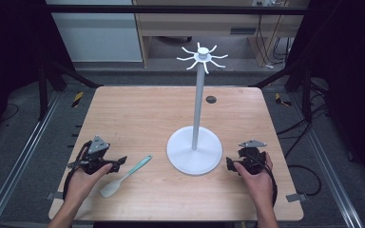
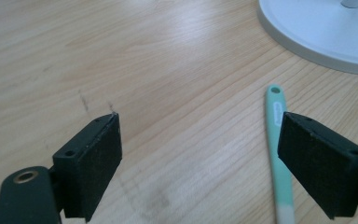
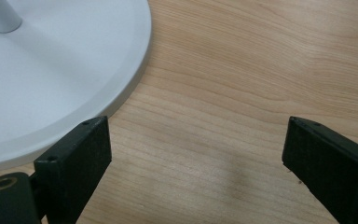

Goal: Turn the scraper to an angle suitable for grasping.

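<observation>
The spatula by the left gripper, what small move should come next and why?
Probably ease the left gripper sideways toward the spatula so its handle sits between the open jaws. The spatula lies flat on the table, untouched, its mint handle just beside one jaw; the stand has free hooks.

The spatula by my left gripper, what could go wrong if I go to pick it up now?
The spatula lies flat on the table, so the open left gripper may skid its thin handle rather than grasp it. In the left gripper view the handle sits by one jaw, not centred. The tall hook stand is close; a bump could tip it.
</observation>
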The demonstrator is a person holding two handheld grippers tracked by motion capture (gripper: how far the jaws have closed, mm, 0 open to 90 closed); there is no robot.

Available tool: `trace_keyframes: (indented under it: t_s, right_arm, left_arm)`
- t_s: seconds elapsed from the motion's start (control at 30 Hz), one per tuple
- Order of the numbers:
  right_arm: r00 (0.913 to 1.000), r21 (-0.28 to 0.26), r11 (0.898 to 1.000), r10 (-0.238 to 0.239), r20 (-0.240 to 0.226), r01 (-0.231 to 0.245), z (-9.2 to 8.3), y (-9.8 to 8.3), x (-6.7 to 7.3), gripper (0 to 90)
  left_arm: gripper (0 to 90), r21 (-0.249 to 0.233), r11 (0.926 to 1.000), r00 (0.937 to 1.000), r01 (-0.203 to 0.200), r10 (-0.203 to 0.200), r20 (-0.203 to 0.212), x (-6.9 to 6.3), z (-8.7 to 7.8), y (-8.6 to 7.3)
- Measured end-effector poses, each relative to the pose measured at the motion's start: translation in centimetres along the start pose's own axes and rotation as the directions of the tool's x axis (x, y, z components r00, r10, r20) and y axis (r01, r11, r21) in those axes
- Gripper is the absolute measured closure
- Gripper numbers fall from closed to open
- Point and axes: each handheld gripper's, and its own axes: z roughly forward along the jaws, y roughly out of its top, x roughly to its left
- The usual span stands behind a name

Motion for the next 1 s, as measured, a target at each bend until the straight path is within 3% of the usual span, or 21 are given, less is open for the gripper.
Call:
trace_keyframes:
  t_s: [0.07,0.2,0.23,0.27,0.37,0.5,0.57,0.6,0.63,0.7,0.8,0.93,1.0]
  right_arm:
    - [0.9999,0.002,1.000,0.007,0.010,-0.007,0.1,0.0,-0.2,8.1]
    - [0.9998,-0.001,1.000,0.009,0.020,-0.009,0.0,-0.1,-0.2,7.8]
    - [0.9997,-0.007,1.000,0.003,0.023,-0.003,0.0,-0.1,-0.3,7.7]
    - [0.9995,-0.012,1.000,0.009,0.031,-0.009,-0.1,-0.1,-0.3,7.7]
    - [0.9990,-0.015,1.000,0.016,0.041,-0.015,-0.1,-0.2,-0.4,7.8]
    - [0.9986,-0.005,1.000,0.026,0.045,-0.026,0.0,-0.3,-0.5,8.8]
    - [0.9987,0.001,1.000,0.026,0.044,-0.026,0.1,-0.3,-0.5,9.6]
    - [0.9994,0.005,1.000,0.016,0.031,-0.016,0.1,-0.2,-0.3,11.7]
    - [0.9994,0.005,1.000,0.016,0.031,-0.016,0.1,-0.2,-0.3,11.7]
    - [0.9995,0.011,1.000,0.011,0.029,-0.011,0.0,-0.2,-0.2,12.1]
    - [0.9998,0.009,1.000,0.008,0.021,-0.008,0.0,-0.2,-0.1,12.2]
    - [0.9997,0.019,1.000,0.012,0.019,-0.012,0.1,-0.2,-0.2,12.3]
    - [0.9997,0.021,1.000,0.013,0.020,-0.013,0.2,-0.2,-0.3,12.5]
  left_arm:
    - [16.0,0.012,0.9998,0.9998,-0.014,0.013,0.017,-0.1,0.4,1.4]
    - [15.9,0.093,0.9932,0.9972,-0.071,0.068,0.032,-0.2,2.0,4.4]
    - [16.2,0.080,0.9937,0.9966,-0.079,0.077,0.032,-0.2,2.3,5.0]
    - [20.7,0.055,0.9963,0.9970,-0.066,0.063,0.045,-0.1,2.9,5.8]
    - [20.8,0.069,0.9963,0.9965,-0.052,0.047,0.070,0.0,3.6,6.2]
    - [35.1,0.098,0.9926,0.9963,-0.072,0.067,0.054,-0.8,3.9,5.8]
    - [47.7,0.088,0.9943,0.9971,-0.060,0.056,0.052,-1.1,3.6,5.4]
    - [59.6,0.091,0.9940,0.9971,-0.061,0.056,0.052,-1.2,3.5,5.1]
    - [59.6,0.096,0.9932,0.9969,-0.065,0.060,0.051,-1.4,3.4,4.9]
    - [68.9,0.107,0.9925,0.9969,-0.059,0.053,0.058,-1.6,3.6,4.2]
    - [82.7,0.150,0.9849,0.9943,-0.087,0.076,0.074,-2.0,4.2,3.7]
    - [89.0,0.178,0.9801,0.9912,-0.088,0.068,0.113,-2.4,5.0,3.3]
    - [90.0,0.190,0.9753,0.9885,-0.112,0.090,0.122,-3.0,5.4,3.2]
